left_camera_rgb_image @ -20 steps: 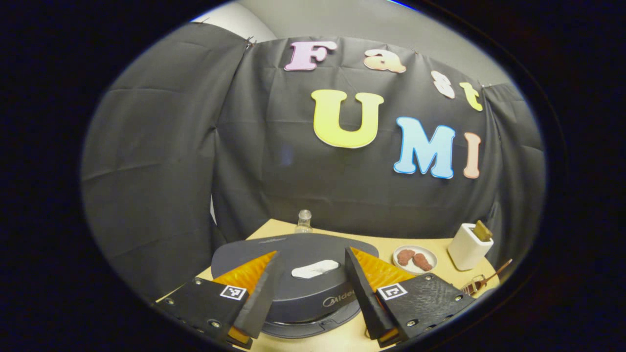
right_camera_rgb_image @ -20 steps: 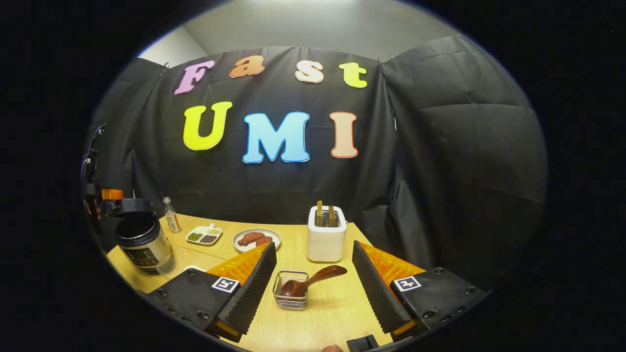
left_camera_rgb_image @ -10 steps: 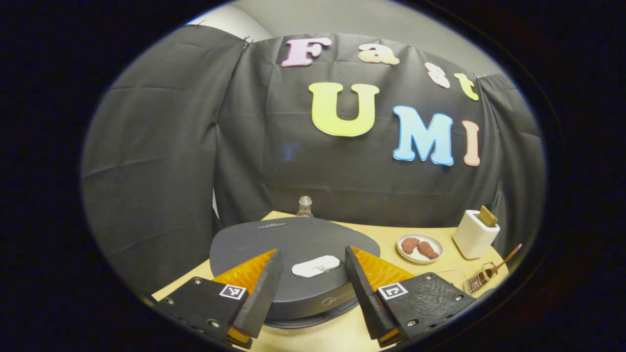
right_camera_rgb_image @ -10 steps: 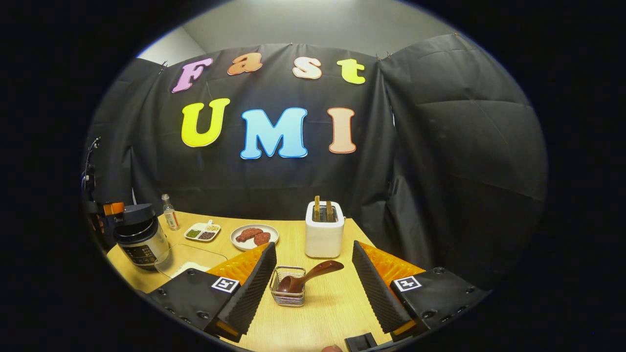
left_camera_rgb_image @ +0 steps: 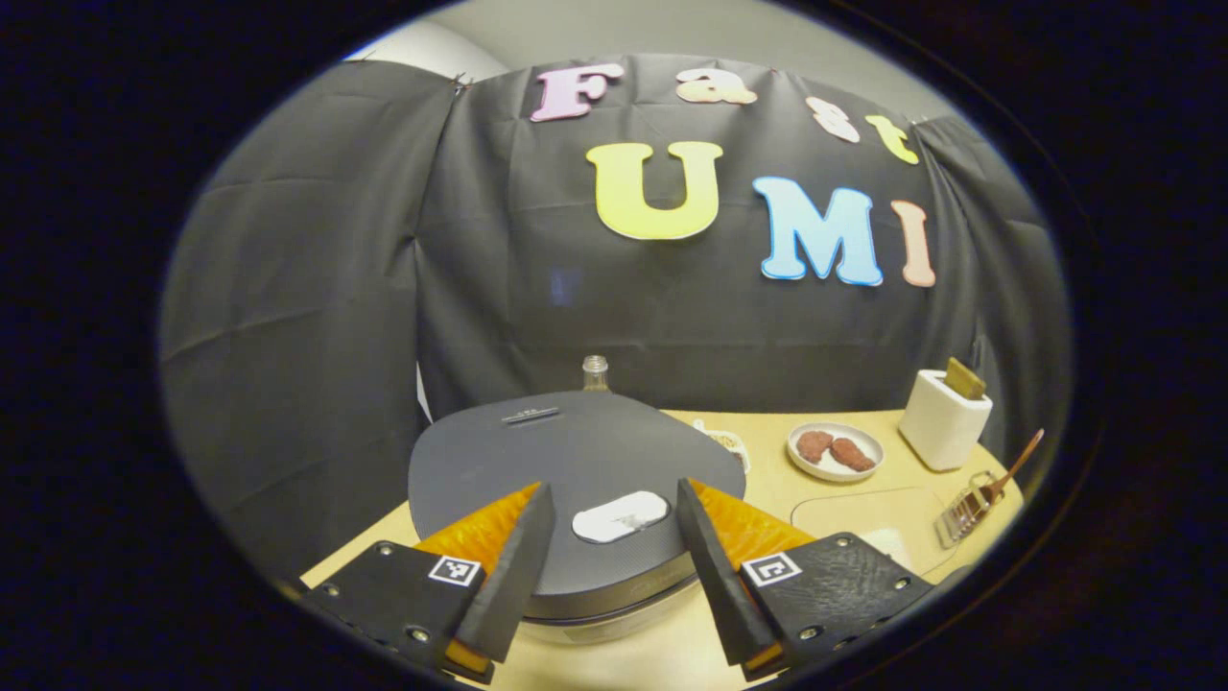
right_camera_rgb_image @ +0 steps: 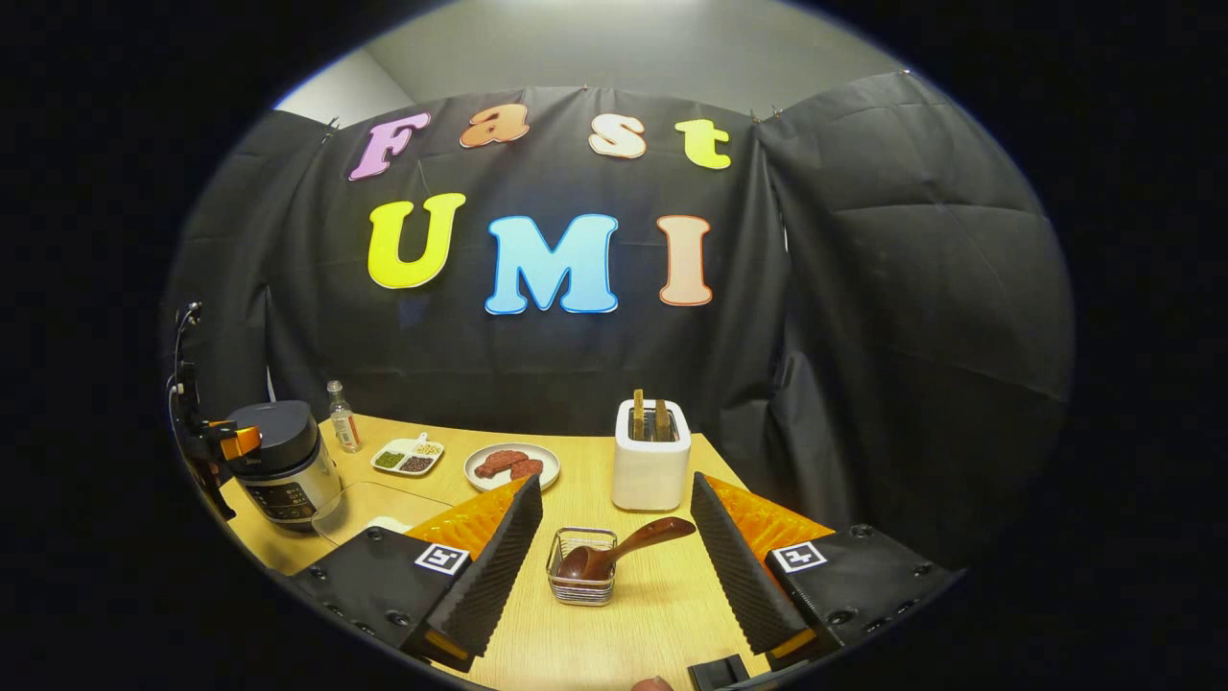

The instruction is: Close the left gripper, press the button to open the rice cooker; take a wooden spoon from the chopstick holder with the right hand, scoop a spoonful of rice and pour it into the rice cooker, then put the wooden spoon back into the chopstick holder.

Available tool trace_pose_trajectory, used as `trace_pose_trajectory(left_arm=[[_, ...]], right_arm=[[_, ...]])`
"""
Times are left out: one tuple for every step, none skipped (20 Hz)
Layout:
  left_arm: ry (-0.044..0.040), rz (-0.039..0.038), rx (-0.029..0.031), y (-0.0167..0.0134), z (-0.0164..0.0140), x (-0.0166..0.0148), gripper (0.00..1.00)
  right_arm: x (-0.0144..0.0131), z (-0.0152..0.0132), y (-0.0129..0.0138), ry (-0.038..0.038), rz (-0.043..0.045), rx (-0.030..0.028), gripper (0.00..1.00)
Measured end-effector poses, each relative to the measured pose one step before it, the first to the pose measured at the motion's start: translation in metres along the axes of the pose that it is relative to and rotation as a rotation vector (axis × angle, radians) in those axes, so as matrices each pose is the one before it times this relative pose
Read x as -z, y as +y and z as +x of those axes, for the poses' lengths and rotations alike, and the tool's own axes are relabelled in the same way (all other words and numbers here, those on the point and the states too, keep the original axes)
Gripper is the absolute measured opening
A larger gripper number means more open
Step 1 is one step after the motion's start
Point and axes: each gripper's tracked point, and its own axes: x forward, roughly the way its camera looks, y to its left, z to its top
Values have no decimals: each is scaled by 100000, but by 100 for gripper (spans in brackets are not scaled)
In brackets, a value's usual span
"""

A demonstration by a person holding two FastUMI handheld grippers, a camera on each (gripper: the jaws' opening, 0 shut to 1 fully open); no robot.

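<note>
Hand-held gripper (left_camera_rgb_image: 614, 557) open, above rice cooker (left_camera_rgb_image: 576, 480)

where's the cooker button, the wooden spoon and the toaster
cooker button (left_camera_rgb_image: 620, 516), left gripper view, middle of the white pad on the lid
wooden spoon (right_camera_rgb_image: 645, 540), right gripper view, mid-handle
toaster (right_camera_rgb_image: 650, 472), right gripper view, front face

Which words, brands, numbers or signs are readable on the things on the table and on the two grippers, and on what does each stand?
No text there can be read.
rice cooker, front panel: markings too small to read.
bottle, label: too small and blurred to read.
left gripper and right gripper: square black-and-white markers, patterns only, no words.
</note>
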Motion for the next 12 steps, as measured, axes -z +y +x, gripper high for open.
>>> trace_pose_trajectory(left_arm=[[-1779, -1296, -5, -22, -169, 6, 83], [2461, 139, 509, -36, 223, 1025, 84], [-3905, 1073, 589, -150, -367, -203, 85], [-464, 44, 248, 81, 185, 97, 85], [-1379, 944, 291, -23, -19, -385, 85], [-2031, 423, 560, 27, -193, -552, 84], [-21, -1043, -40, -76, -380, -166, 83], [-841, -1266, -713, -115, -751, -613, 82], [-1104, -763, -696, -221, -777, -855, 81], [-1987, 150, -237, -354, -1153, -1038, 82], [-1868, 822, 316, -760, -1242, -1186, 82], [-2236, 1037, 392, -761, -1375, -1145, 82]], right_arm=[[-142, -33, 307, -237, 110, -630, 99], [-321, -53, 432, -354, 788, -926, 99], [-216, -52, 392, -250, 898, -1013, 99], [34, 29, 496, -329, 811, -1224, 99], [-212, -55, 470, -509, 180, -1358, 94], [-357, -161, 276, -1043, -290, -967, 99], [-404, -169, 272, -1632, -326, -1017, 99], [-456, -220, 276, -1553, -4, -1150, 99], [-472, -371, 178, -1474, 515, -1287, 99], [-357, -258, 249, -1785, 754, -1428, 99], [-355, -280, 77, -1570, 1061, -1670, 99], [-305, -229, 141, -1108, 744, -1624, 99]])
